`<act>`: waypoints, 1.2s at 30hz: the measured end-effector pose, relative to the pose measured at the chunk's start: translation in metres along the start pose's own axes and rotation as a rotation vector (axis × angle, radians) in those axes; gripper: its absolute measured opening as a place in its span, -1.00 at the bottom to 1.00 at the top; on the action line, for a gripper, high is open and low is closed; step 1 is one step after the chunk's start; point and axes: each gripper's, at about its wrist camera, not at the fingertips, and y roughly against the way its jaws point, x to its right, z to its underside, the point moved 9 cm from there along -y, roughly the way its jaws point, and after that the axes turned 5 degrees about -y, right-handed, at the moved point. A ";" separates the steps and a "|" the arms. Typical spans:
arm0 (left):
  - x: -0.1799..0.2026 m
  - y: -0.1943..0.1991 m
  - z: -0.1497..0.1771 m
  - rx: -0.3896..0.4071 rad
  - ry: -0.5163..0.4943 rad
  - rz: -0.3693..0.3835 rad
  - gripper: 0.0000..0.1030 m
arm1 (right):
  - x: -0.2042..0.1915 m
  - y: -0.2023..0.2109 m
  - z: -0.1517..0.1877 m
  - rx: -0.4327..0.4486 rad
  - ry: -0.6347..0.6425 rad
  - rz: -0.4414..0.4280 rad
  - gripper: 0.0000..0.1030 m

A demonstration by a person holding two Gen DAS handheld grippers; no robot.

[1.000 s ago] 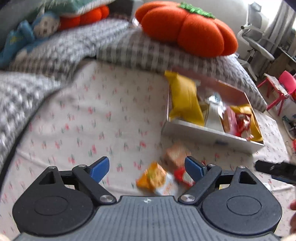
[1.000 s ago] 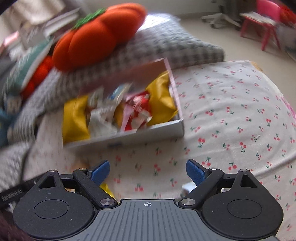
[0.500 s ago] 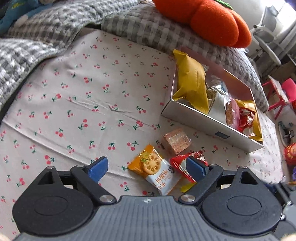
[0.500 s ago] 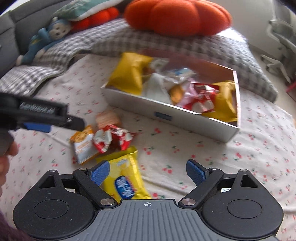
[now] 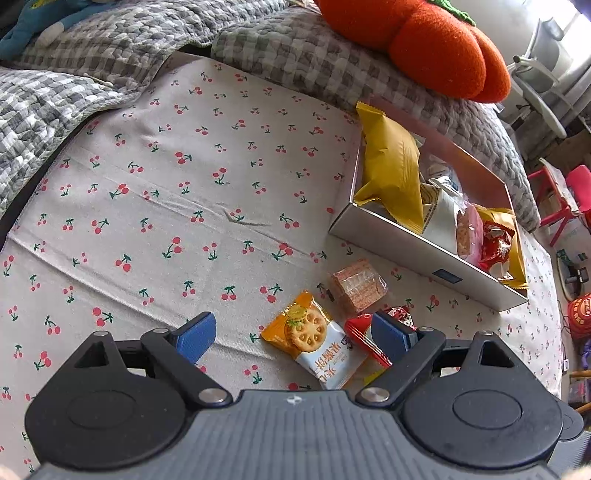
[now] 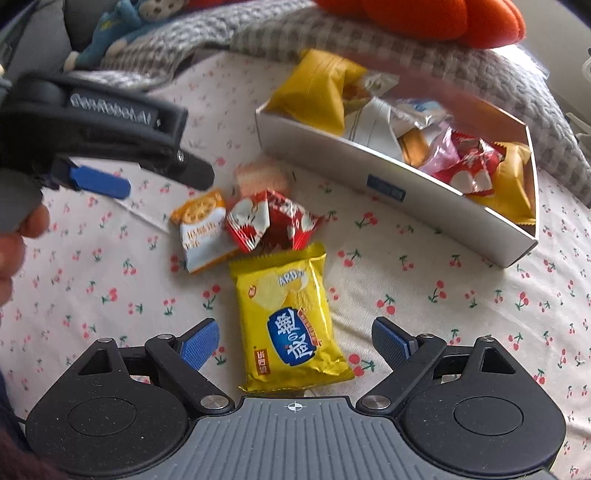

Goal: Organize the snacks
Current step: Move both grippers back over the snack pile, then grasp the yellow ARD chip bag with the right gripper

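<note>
This is a home bedroom: a bed with a cherry sheet (image 5: 184,206), a checked blanket (image 5: 92,55), a pumpkin cushion (image 5: 436,48) and a soft toy (image 6: 110,33).

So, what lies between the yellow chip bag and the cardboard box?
Only bare cherry-print sheet separates the yellow chip bag from the cardboard box. The right wrist view shows this.
</note>
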 end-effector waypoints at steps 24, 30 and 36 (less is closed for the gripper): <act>0.002 0.000 -0.001 0.001 -0.007 0.017 0.67 | 0.014 0.010 -0.008 0.025 -0.114 -0.048 -0.07; 0.007 0.001 -0.001 0.007 -0.034 0.028 0.63 | 0.035 0.021 -0.015 0.066 -0.218 -0.057 -0.10; 0.018 0.000 0.001 0.009 -0.099 0.037 0.62 | 0.059 0.027 -0.017 0.099 -0.347 -0.044 -0.10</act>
